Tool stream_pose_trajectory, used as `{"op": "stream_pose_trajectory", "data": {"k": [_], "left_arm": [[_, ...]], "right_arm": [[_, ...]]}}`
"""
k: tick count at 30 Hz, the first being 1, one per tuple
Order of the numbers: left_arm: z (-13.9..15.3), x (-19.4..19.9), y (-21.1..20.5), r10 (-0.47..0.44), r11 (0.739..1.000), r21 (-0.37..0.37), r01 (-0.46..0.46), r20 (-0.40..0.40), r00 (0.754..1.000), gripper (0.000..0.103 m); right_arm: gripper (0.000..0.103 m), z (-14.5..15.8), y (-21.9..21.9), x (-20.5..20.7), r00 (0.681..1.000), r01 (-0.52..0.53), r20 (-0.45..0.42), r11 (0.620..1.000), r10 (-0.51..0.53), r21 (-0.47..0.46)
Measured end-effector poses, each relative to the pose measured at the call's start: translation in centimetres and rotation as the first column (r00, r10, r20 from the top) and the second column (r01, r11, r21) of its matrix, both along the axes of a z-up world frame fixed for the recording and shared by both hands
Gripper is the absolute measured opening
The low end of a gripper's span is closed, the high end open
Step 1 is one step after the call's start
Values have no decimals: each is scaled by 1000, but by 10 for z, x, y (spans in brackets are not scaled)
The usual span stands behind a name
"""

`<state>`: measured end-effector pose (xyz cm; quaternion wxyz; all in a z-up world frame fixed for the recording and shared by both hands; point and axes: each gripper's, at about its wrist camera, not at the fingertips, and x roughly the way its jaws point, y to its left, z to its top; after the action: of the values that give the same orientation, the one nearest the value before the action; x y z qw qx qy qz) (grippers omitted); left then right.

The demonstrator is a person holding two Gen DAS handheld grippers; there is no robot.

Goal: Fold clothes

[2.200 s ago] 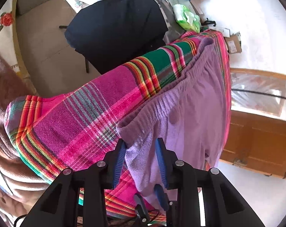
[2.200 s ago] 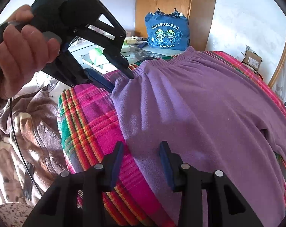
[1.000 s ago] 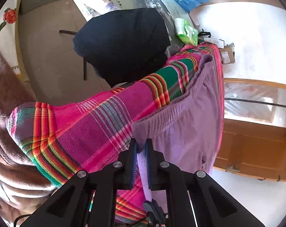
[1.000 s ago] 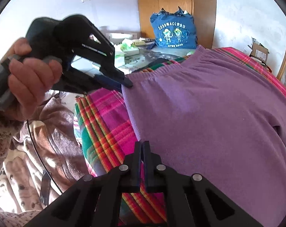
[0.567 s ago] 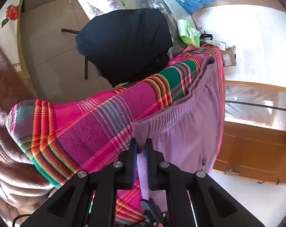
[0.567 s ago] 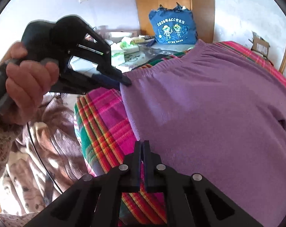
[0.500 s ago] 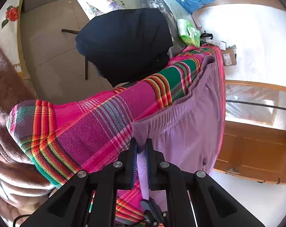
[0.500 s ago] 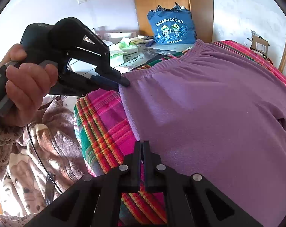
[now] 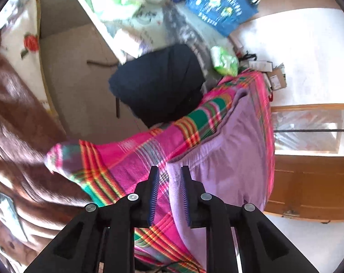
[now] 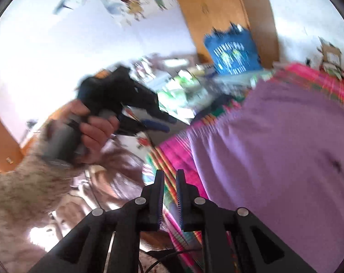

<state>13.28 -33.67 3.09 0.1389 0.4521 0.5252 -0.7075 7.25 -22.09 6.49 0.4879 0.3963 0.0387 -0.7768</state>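
Currently purple garment [image 9: 229, 159] spread flat on plaid blanket [image 9: 131, 157]. Left gripper [image 9: 168, 182] parted, empty; right gripper [image 10: 170, 182] narrowly parted, empty. Fabric judged soft, light, limp; best gripped at ribbed waistband corners.

One purple garment [image 9: 235, 159], one plaid blanket [image 9: 135, 154], one blue bag [image 9: 219, 6], two grippers.

Purple fleece garment [image 10: 274, 154] lay spread flat on a pink, green and red plaid blanket [image 9: 135, 157], gathered elastic waistband [image 9: 194, 152] at its near end. One corner [image 9: 172, 168] sat just short of the blanket's edge. Surface largely smooth; right-wrist view blurred.
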Motion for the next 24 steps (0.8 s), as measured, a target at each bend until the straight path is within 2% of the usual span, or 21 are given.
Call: {"op": "stream_pose_trajectory", "data": {"k": [3, 5, 7, 10, 13, 15, 17, 21, 23, 24], "left_arm": [[27, 0, 3, -22, 999, -33, 21, -45, 999, 25], [45, -10, 9, -61, 996, -63, 57, -72, 996, 25], [64, -24, 16, -106, 990, -106, 96, -97, 990, 25], [86, -50, 30, -174, 975, -163, 154, -114, 978, 25], [104, -84, 47, -253, 950, -218, 224, -117, 960, 26], [112, -114, 63, -326, 921, -260, 289, -111, 939, 29], [108, -129, 72, -345, 914, -264, 308, -109, 932, 29], [67, -155, 84, -399, 900, -217, 379, -54, 915, 29], [50, -164, 84, -408, 897, -201, 395, -26, 913, 29], [40, -170, 82, -404, 900, -190, 393, -18, 915, 29]], "right_arm": [[18, 50, 30, 1, 991, 29, -128, 1000, -30, -7], [19, 86, 51, -4, 964, 106, -245, 994, -101, 9], [20, 114, 68, -14, 935, 169, -321, 985, -153, 22], [25, 145, 89, -39, 907, 243, -360, 970, -219, 23], [25, 159, 105, -67, 882, 310, -382, 950, -276, 31], [26, 155, 110, -91, 886, 332, -354, 943, -300, 31], [26, 139, 110, -124, 892, 363, -315, 929, -325, 69], [26, 90, 107, -179, 912, 372, -238, 917, -333, 145], [25, 61, 104, -211, 923, 367, -185, 914, -336, 173], [26, 50, 101, -223, 927, 359, -188, 913, -324, 194]]}}
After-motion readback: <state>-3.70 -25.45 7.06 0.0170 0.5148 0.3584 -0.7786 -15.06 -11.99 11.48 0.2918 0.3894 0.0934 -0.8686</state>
